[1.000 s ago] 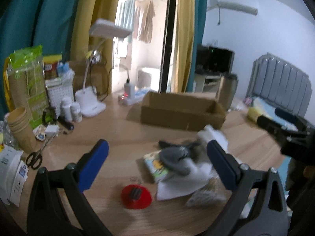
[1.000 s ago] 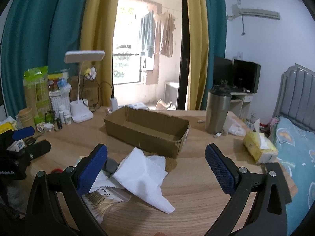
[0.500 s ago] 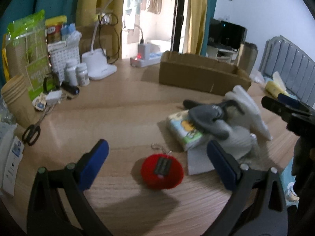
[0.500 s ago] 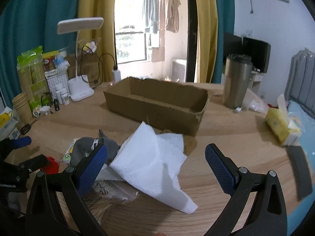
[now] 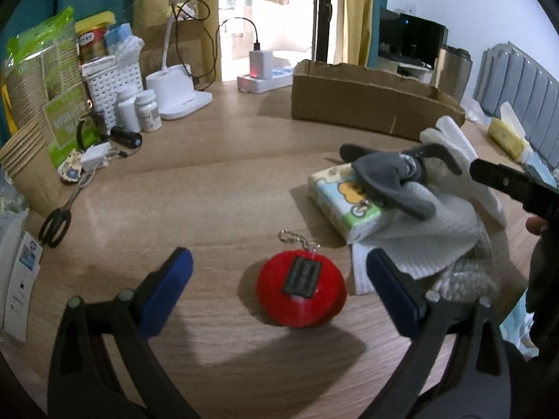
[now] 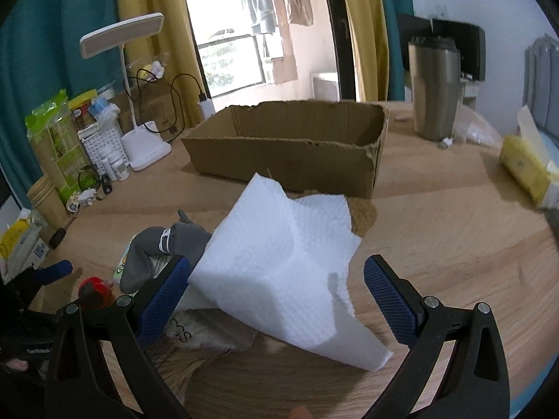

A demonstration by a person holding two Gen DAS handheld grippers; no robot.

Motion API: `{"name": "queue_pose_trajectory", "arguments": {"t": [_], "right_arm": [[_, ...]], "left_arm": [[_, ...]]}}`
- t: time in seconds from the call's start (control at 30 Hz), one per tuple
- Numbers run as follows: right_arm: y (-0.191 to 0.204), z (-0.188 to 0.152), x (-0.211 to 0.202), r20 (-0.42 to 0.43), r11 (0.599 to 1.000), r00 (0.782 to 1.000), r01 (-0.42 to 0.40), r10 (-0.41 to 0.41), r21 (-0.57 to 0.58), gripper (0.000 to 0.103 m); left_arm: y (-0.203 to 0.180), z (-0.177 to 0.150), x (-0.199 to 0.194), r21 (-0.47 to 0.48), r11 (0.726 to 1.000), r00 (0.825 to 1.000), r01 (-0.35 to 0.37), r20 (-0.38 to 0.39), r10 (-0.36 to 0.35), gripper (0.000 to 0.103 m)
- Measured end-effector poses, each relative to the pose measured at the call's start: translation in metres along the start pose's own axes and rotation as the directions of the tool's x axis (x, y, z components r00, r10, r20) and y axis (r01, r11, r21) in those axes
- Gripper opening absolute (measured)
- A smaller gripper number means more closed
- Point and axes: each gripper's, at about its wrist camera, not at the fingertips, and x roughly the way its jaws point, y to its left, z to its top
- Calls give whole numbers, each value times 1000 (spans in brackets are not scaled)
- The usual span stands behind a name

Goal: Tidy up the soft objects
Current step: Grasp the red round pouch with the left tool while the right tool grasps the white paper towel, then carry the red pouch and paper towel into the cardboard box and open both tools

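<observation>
Right between the spread fingers of our left claw sits the red plush keychain on the worktop, untouched. Our right claw is likewise wide, with the white paper towel draped between its fingers. Just left of that claw a grey sock lies over a tissue pack. Farther ahead stands the cardboard box, and beyond it the steel tumbler.

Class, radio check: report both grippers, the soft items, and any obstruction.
Left gripper open, jaws straddling round red plush keychain. Right gripper open over crumpled white paper towel. Open brown cardboard box beyond. Grey sock beside towel.
</observation>
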Motion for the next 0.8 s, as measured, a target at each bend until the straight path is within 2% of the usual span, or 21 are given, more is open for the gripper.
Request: {"name": "queue_pose_trajectory", "arguments": {"t": [0.13,0.2,0.37,0.43,0.53,0.63,0.8], "right_arm": [[-1,-2,4,-36,997,997,-69,70,25,86],[1,-4,6,-54,996,995,-88,89,24,79],[5,-8,13,-107,987,982,-154,157,41,60],[7,-8,12,-110,987,981,-159,162,35,46],[7,-7,8,-101,984,979,-176,178,31,35],[5,-5,0,-74,983,981,-179,181,28,29],[0,1,-15,-29,982,982,-184,185,31,27]], "left_arm": [[-2,-1,4,15,1000,999,5,-32,-5,81],[-2,-2,7,12,1000,999,14,-49,-14,68],[-5,-3,8,30,999,997,31,-67,-29,52],[-8,-3,9,36,998,996,53,-76,-50,50],[-8,-3,7,36,996,994,81,-70,-79,49],[-8,-1,3,31,995,994,98,-55,-96,48],[-8,4,-6,23,991,991,130,-21,-129,48]]}}
